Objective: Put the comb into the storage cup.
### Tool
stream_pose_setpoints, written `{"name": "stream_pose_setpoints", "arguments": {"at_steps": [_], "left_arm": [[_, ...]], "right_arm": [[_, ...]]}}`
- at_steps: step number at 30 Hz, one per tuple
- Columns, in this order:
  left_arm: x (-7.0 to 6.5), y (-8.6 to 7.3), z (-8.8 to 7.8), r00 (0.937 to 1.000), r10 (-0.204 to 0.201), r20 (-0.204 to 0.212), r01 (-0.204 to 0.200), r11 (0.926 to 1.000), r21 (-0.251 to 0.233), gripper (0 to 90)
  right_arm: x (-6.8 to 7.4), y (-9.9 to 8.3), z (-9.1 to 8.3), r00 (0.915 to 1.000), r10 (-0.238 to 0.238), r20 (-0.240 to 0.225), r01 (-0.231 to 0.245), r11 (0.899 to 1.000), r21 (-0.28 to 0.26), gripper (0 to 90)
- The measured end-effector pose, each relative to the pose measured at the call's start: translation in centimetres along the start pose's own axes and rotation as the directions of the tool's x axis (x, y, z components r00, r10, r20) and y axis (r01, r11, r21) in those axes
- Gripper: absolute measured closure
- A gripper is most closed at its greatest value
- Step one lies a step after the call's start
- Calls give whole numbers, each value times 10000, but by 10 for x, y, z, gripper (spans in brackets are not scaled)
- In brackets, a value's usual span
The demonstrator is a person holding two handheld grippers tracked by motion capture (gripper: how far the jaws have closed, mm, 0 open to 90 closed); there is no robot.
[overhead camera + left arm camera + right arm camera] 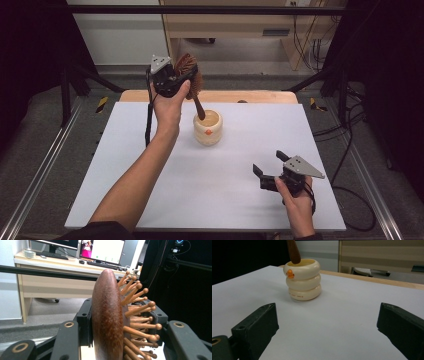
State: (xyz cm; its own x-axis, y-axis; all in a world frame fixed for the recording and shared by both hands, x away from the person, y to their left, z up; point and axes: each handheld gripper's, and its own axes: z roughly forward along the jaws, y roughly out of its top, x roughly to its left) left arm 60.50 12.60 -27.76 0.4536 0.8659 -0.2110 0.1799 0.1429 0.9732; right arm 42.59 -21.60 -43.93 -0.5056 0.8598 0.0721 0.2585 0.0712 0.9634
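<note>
Polished wooden hairbrush (pixel 107 320), glossy, perhaps ceramic cream cup (pixel 303 280), matt white table (pixel 210 190).

In the right gripper view, the top edge cuts off the wooden hairbrush (pixel 293 251) at 11 o'clock, leaving only its handle tip at the rim of the cream ringed cup (pixel 303 280); small lettering on the cup's lowest ring is too fine to read. In the left gripper view, the bottom edge crops the brush head and the left gripper (pixel 117 340). In the high view, the left hand (pixel 170 102) hides much of that gripper, and the cup's interior stays unseen.
</note>
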Motion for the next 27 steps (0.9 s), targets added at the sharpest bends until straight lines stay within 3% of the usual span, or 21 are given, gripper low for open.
{"name": "stream_pose_setpoints", "arguments": {"at_steps": [27], "left_arm": [[-9, -19, 12, 9998, 99, 151, -106, 9991, 422, 501]], "right_arm": [[0, -1, 2, 9999, -122, -46, 123, 9997, 202, 40]]}}
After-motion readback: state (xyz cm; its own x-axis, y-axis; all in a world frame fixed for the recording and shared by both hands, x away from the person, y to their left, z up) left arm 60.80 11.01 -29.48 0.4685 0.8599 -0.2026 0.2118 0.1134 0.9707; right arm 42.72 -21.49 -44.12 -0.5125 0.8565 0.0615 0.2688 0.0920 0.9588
